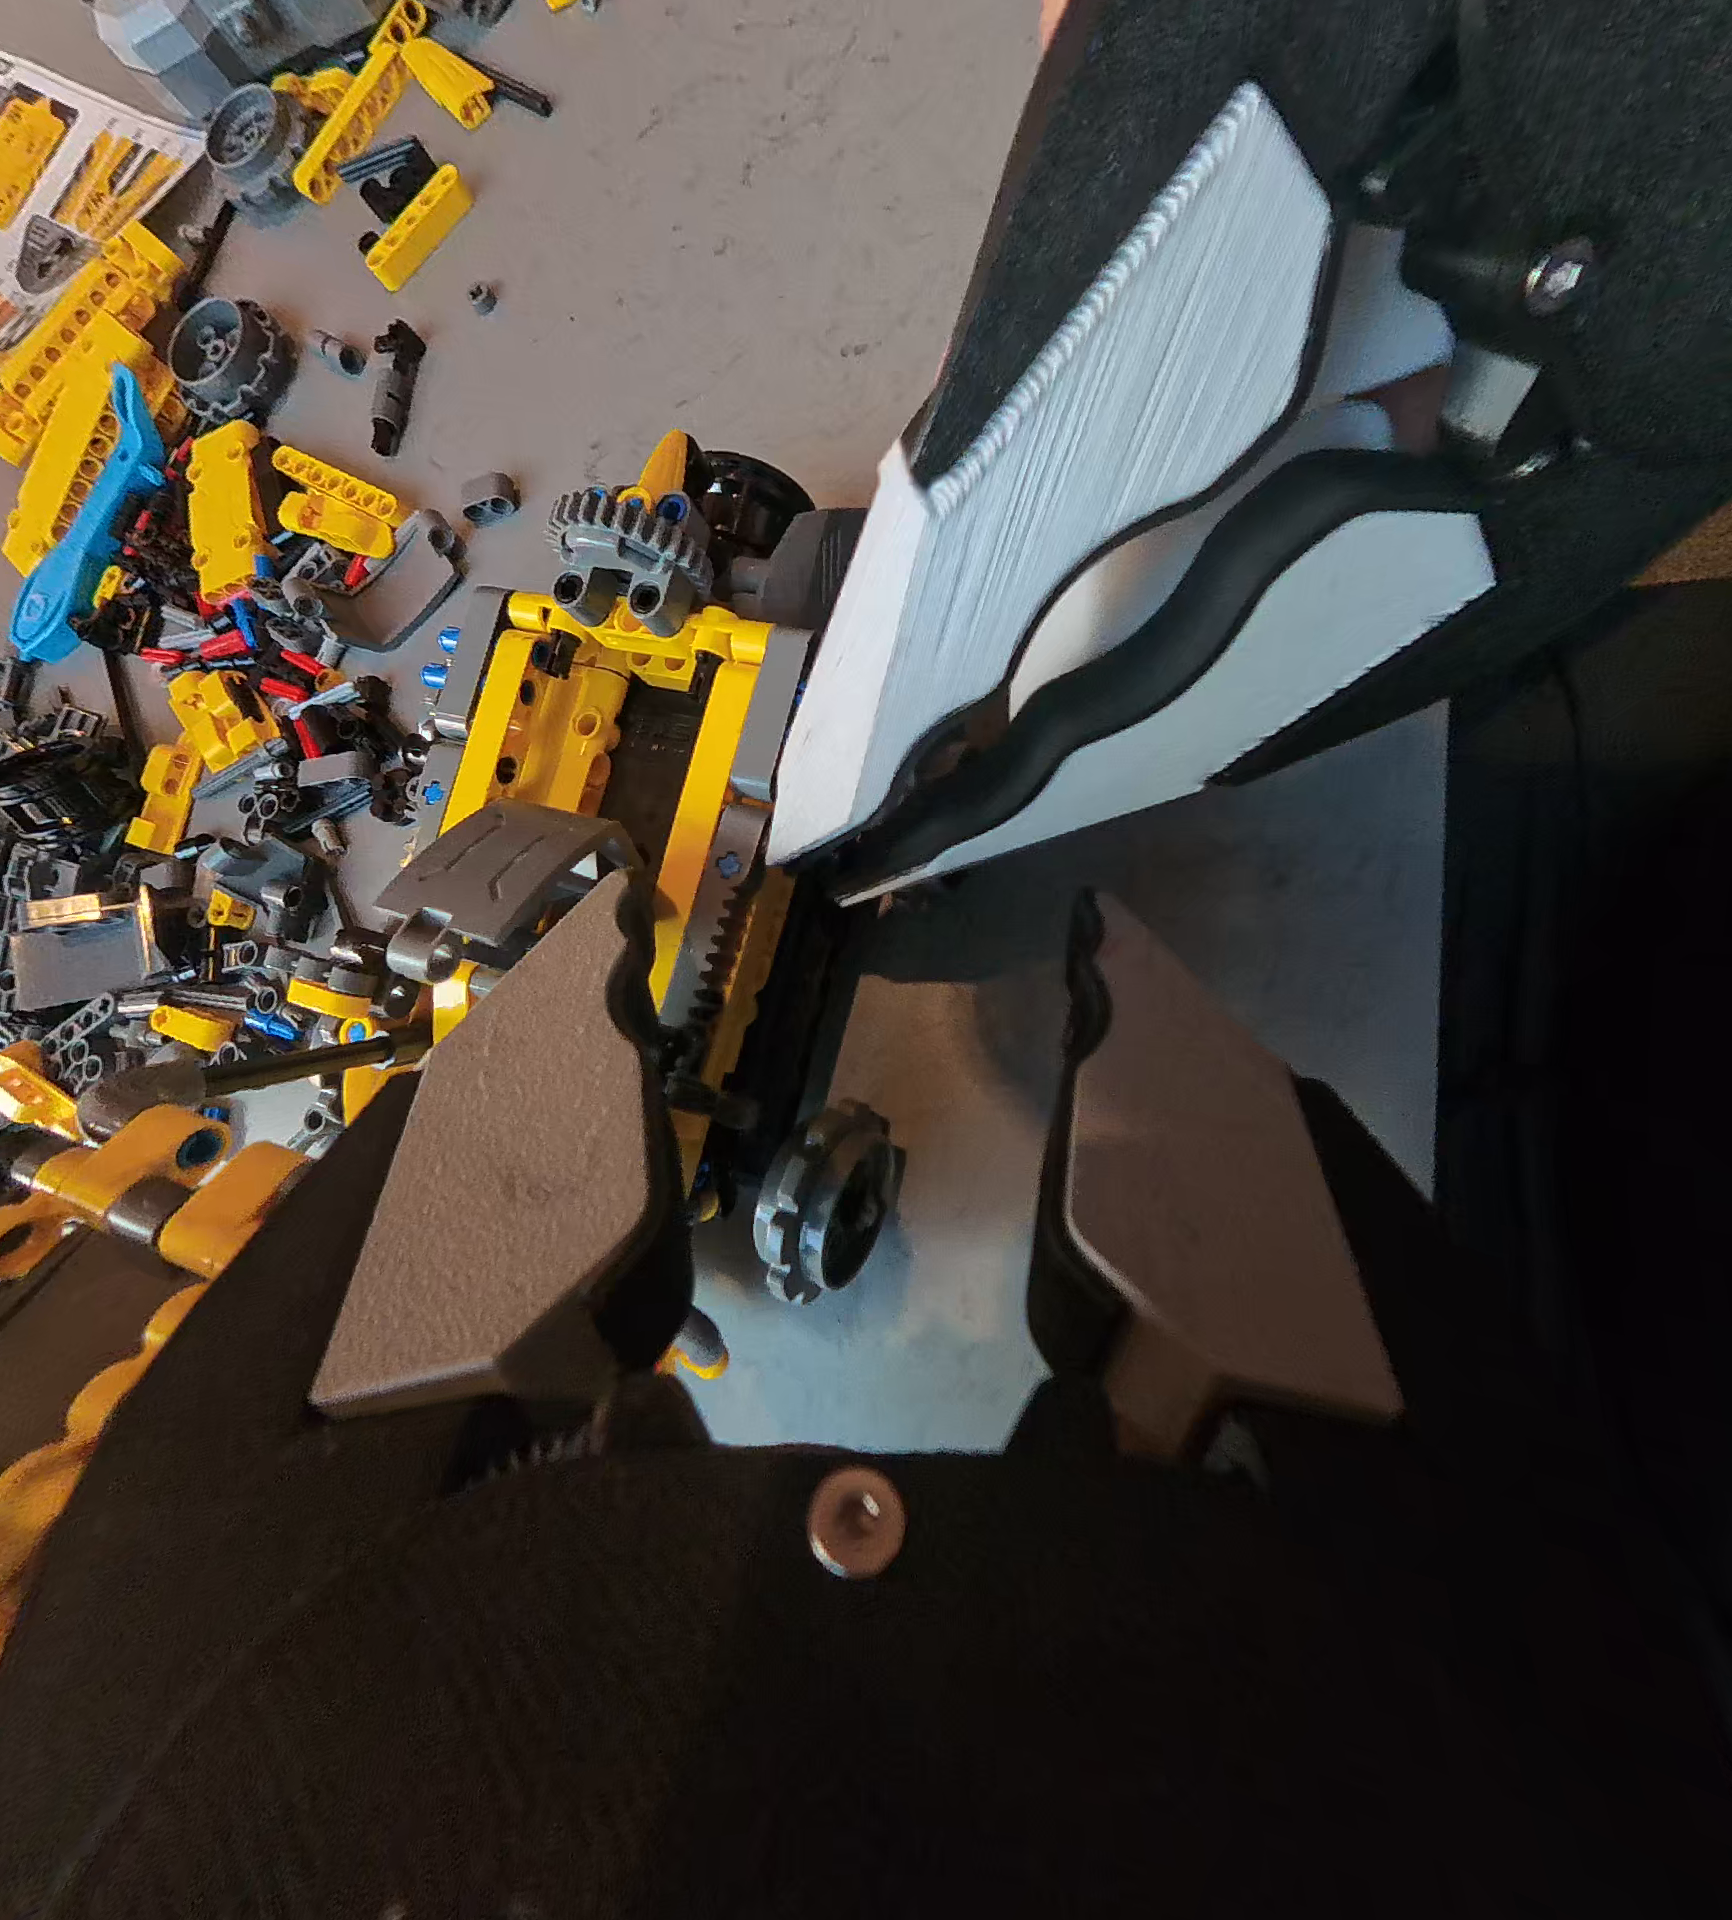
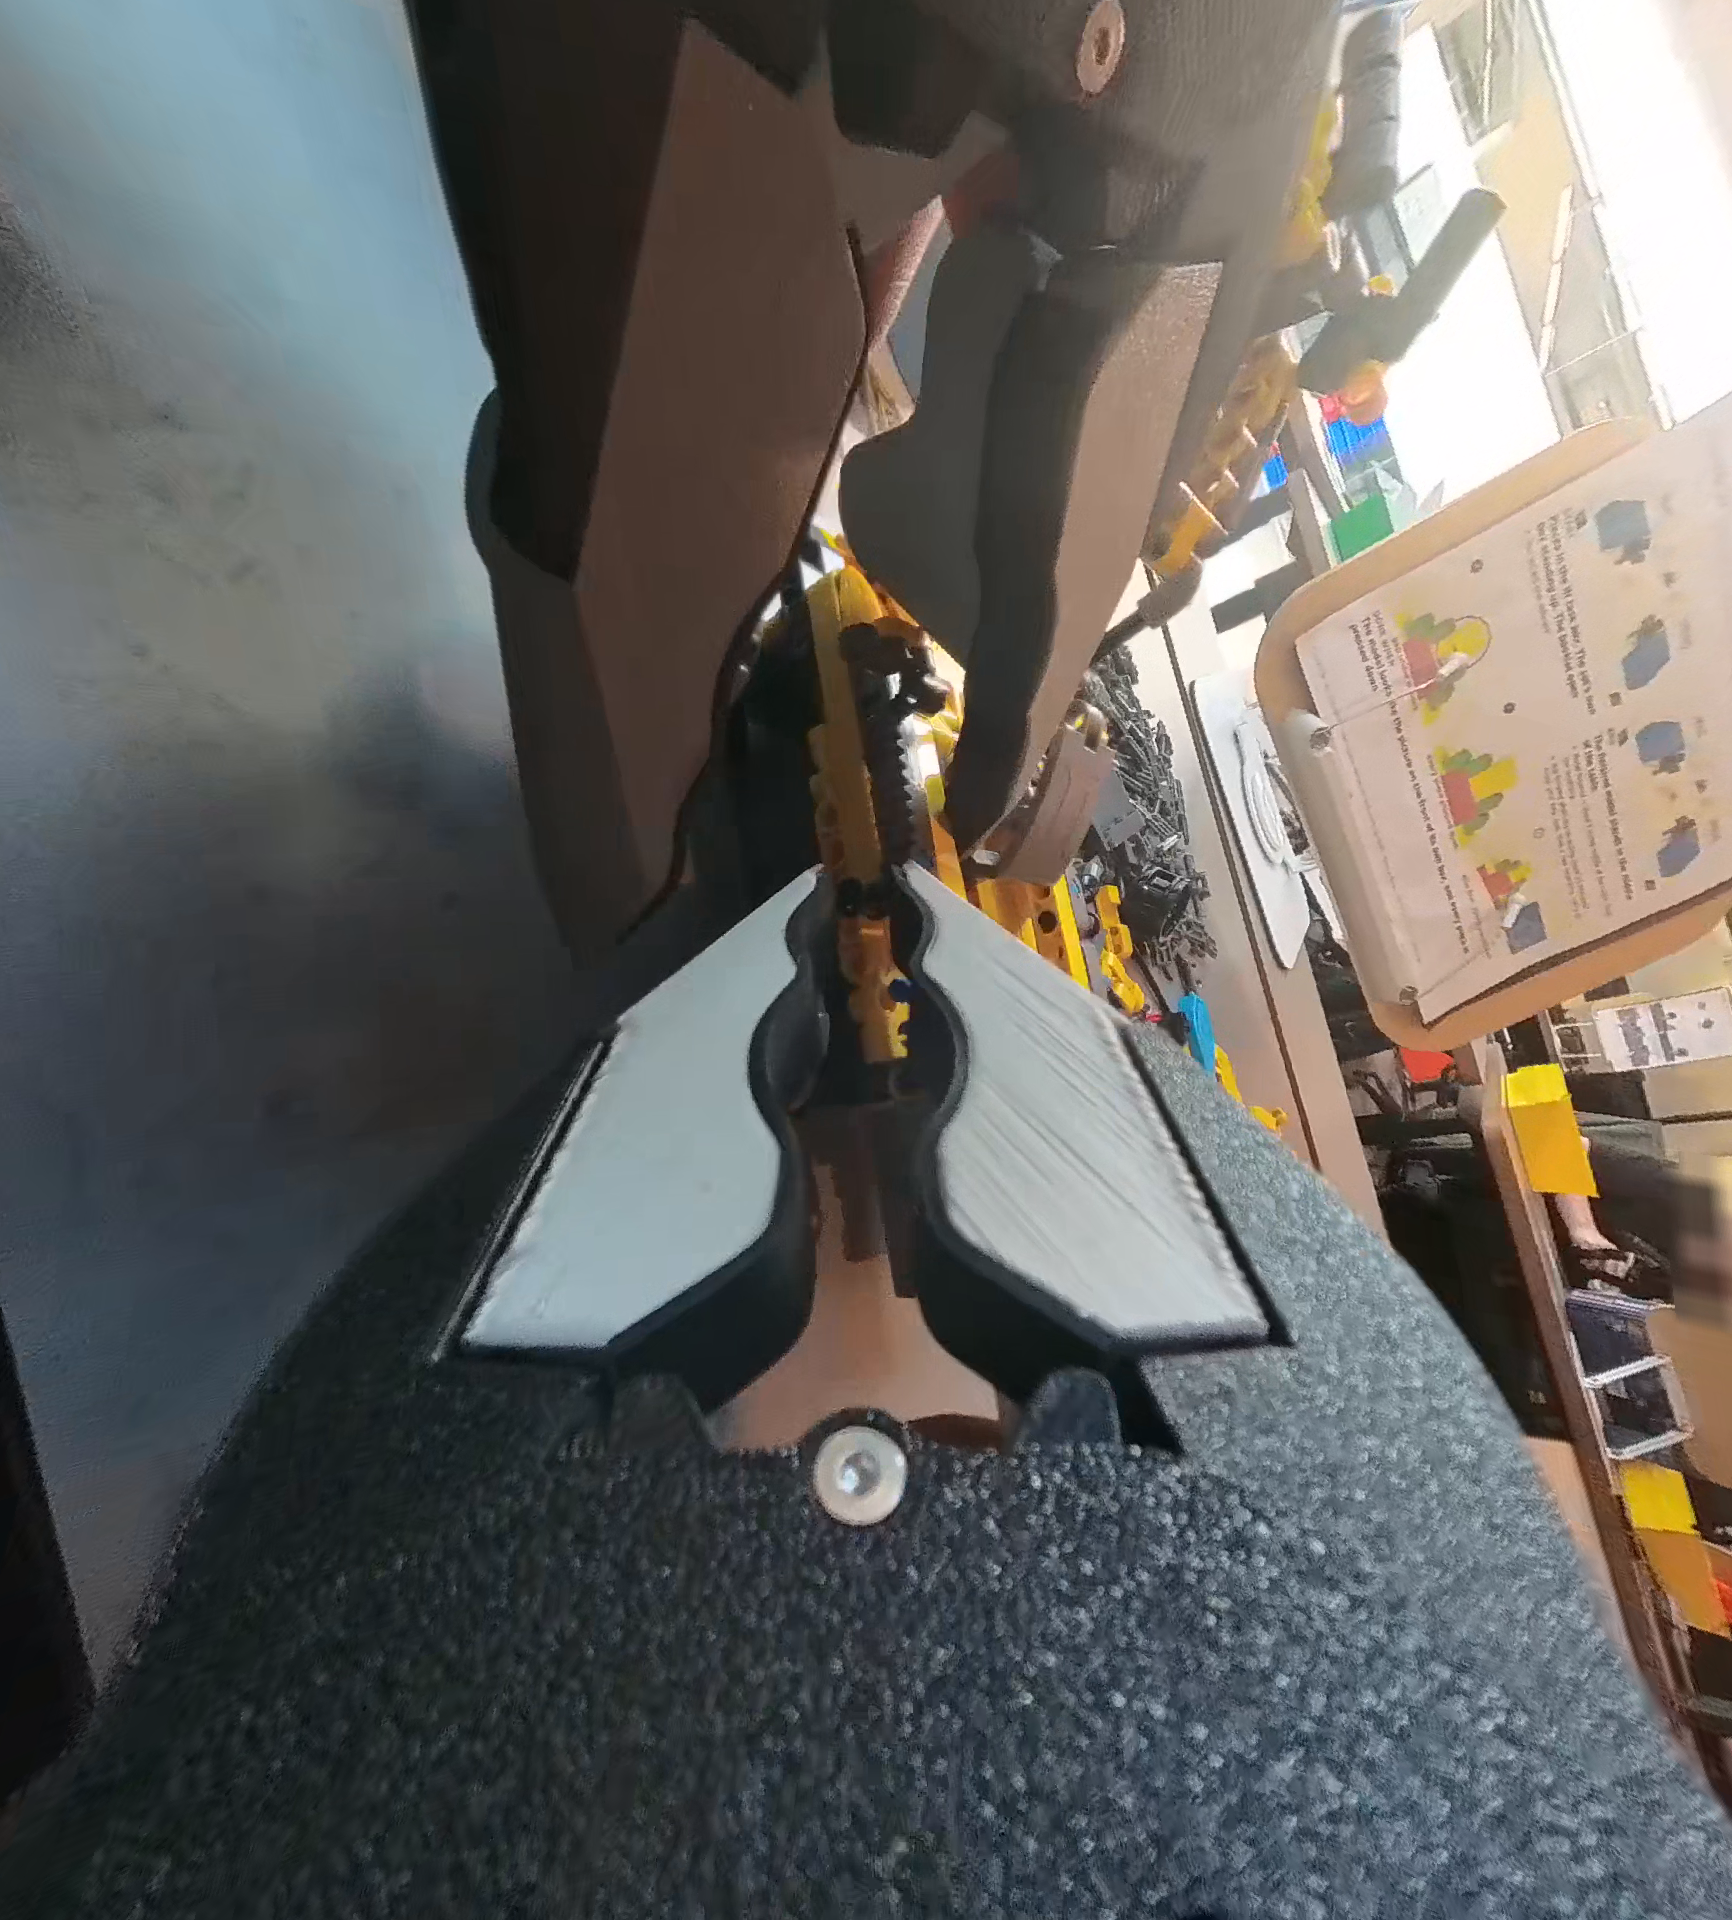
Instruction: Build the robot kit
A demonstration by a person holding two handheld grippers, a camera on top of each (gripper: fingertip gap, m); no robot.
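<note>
A part-built yellow and grey brick vehicle frame (image 1: 613, 707) lies on the grey table (image 1: 737, 208). My right gripper (image 1: 820, 873), with white fingers, comes in from the upper right and is shut on the frame's toothed side edge. In the right wrist view the right gripper (image 2: 867, 894) pinches the yellow and black edge (image 2: 867, 997). My left gripper (image 1: 857, 935), with brown fingers, is open and straddles the frame's near end. Its left finger (image 1: 529, 1143) touches the frame; its right finger (image 1: 1205, 1195) stands apart. A grey toothed wheel (image 1: 826, 1205) sits between them.
A heap of loose yellow, grey and black parts (image 1: 166, 727) covers the left of the table, with a blue lever tool (image 1: 93, 530), grey wheel hubs (image 1: 218, 353) and a printed instruction sheet (image 1: 20, 208). A board bearing a printed page (image 2: 1568, 675) stands beyond the table. The tips of both grippers are at nearly the same place.
</note>
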